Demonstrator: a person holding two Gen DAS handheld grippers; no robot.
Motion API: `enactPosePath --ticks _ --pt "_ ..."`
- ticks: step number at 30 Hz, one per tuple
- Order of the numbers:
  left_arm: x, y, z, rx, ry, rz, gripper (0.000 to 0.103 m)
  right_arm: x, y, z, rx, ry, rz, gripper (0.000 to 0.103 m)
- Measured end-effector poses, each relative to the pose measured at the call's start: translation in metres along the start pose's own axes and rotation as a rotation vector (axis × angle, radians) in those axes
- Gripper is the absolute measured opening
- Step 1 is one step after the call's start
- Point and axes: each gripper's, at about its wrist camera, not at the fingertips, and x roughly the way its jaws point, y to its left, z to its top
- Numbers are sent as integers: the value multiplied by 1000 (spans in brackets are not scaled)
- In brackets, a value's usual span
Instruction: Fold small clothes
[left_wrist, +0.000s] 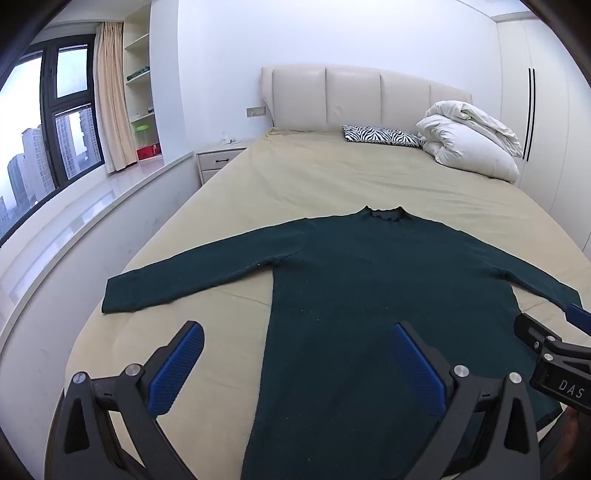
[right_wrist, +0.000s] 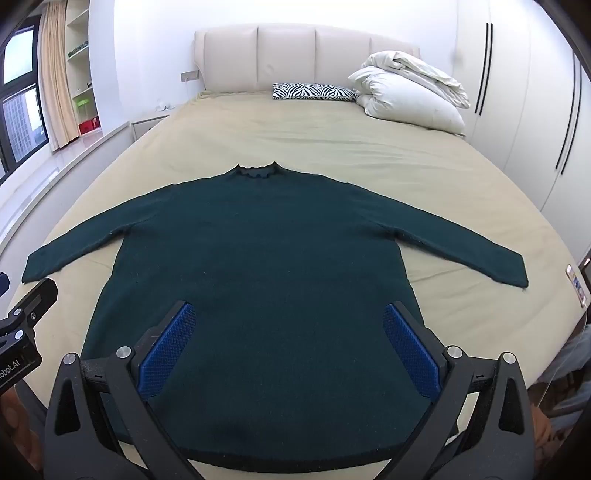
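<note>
Bedroom, white walls. A bed (right_wrist: 332, 147) with a beige sheet fills the middle of both views; its padded cream headboard (right_wrist: 306, 55) stands against the far wall. At the head end lie a zebra-print pillow (right_wrist: 314, 92) and, just beside it to the right, a bundled white duvet (right_wrist: 410, 92). A white wardrobe (right_wrist: 517, 92) with dark vertical handles lines the right side. On the left are a dark-framed window (left_wrist: 44, 122), a cream curtain (left_wrist: 110, 96), open shelving (left_wrist: 138, 74) and a white nightstand (left_wrist: 218, 158) beside the bed.

Task item: one dark green sweater (right_wrist: 266, 266), laid flat on the near half of the bed, collar toward the headboard, hem toward the cameras. Both sleeves are spread outward and angled slightly down; each cuff lies on the sheet. No folds made yet.

Left tongs (left_wrist: 295, 362): spread wide, blue pads well apart, nothing between them. Seen from their own camera, the left pad hangs over bare sheet and the right pad over the sweater's body near its left edge. Contact with the fabric cannot be confirmed.

Right tongs (right_wrist: 288, 347): likewise spread wide and holding nothing. Both pads hang over the lower body of the sweater, above the hem.

Each tool appears at the edge of the other's view; they are side by side, apart.
</note>
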Motion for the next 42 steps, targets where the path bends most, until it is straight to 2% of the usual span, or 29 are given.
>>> enactPosePath --ticks 42 --pt "7 3 -4 -15 21 2 103 1 5 -2 6 14 -1 103"
